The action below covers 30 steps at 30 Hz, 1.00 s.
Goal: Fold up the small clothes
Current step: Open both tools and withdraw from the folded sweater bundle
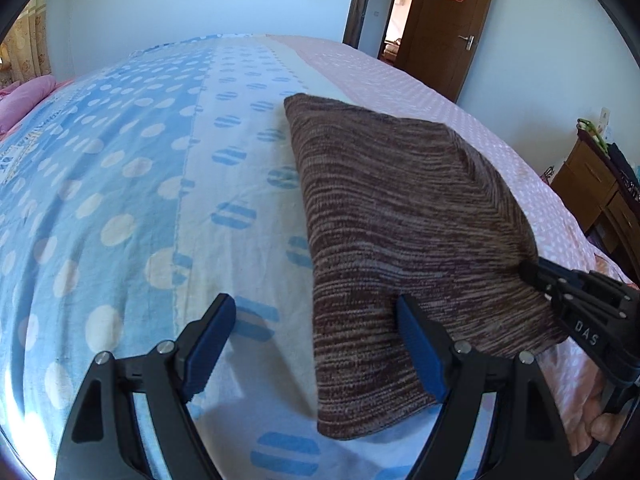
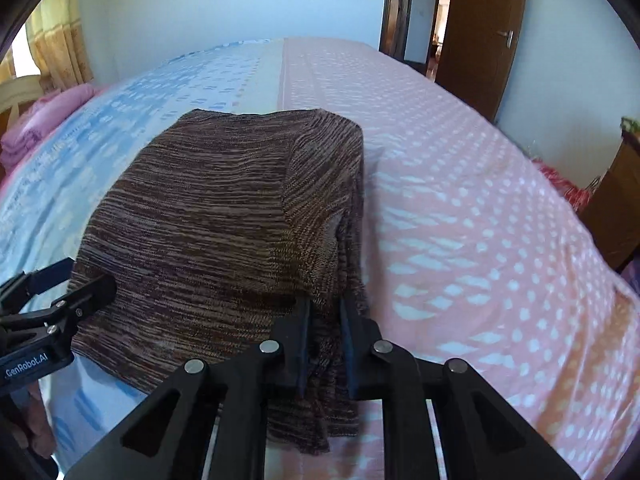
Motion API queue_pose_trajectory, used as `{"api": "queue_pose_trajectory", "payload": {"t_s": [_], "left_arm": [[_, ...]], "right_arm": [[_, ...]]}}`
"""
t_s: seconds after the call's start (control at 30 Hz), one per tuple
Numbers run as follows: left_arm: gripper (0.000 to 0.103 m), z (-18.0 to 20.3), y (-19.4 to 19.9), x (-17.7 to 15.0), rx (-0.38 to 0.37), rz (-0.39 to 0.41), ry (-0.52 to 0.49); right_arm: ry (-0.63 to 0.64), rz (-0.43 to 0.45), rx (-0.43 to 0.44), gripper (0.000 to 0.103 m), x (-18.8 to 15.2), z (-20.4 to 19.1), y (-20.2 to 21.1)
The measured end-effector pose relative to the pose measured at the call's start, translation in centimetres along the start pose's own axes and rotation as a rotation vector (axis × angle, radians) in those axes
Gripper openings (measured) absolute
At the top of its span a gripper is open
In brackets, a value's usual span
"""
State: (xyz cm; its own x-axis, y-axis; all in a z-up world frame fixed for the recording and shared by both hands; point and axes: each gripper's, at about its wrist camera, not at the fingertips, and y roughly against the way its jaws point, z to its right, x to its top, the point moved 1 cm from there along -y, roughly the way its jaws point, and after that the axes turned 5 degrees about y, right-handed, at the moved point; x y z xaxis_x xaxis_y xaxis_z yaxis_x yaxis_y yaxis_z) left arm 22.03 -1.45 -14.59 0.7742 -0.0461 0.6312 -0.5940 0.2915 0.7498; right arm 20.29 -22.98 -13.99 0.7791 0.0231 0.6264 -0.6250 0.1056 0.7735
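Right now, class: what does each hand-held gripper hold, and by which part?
The right hand-held gripper pinches the brown knit garment at its near right edge. The left hand-held gripper is open, holding nothing, straddling the garment's near left edge.

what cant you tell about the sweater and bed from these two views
- Sweater near hem: right wrist view, hidden behind the right gripper clamping it.
- Sweater's underside layers: both views, covered by its top fold.
- Bed near edge: left wrist view, hidden behind the open left gripper.
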Motion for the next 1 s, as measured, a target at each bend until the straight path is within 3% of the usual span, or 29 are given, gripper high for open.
{"api": "queue_pose_trajectory", "payload": {"t_s": [0.2,0.27,0.3,0.33,0.4,0.57,0.67,0.83,0.9,1.0], "left_arm": [[0.089,0.6,-0.1,-0.4,0.049,0.022,-0.054],[0.092,0.6,0.0,-0.5,0.067,0.024,-0.054],[0.092,0.5,0.1,-0.5,0.068,0.023,-0.054],[0.093,0.5,0.2,-0.6,0.068,0.022,-0.057],[0.096,0.3,0.3,-0.6,0.08,0.027,-0.063],[0.098,0.0,0.3,-0.6,0.071,0.011,-0.033],[0.098,-0.5,1.0,-0.7,0.016,-0.001,-0.017],[0.097,-2.2,2.2,0.9,-0.184,0.002,0.113],[0.097,-2.2,2.3,2.4,-0.21,0.018,0.126],[0.097,-1.4,1.6,4.6,-0.22,0.023,0.118]], "right_arm": [[-0.08,0.026,0.061,0.016,-0.9,1.7,-0.2],[-0.112,0.011,0.058,0.031,-1.4,2.0,0.0],[-0.142,0.003,0.052,0.047,-1.9,2.4,0.1],[-0.17,0.003,0.061,0.054,-2.4,2.9,0.3],[-0.212,0.018,0.082,0.054,-3.3,3.7,1.2],[-0.199,0.105,0.007,0.054,-3.5,3.6,3.4],[-0.221,0.136,0.031,0.054,-3.5,4.1,4.2],[-0.357,0.105,0.235,0.054,-2.9,6.2,4.0],[-0.36,0.112,0.263,0.054,-1.9,6.5,4.2],[-0.304,0.113,0.258,0.064,0.7,6.2,4.1]]}}
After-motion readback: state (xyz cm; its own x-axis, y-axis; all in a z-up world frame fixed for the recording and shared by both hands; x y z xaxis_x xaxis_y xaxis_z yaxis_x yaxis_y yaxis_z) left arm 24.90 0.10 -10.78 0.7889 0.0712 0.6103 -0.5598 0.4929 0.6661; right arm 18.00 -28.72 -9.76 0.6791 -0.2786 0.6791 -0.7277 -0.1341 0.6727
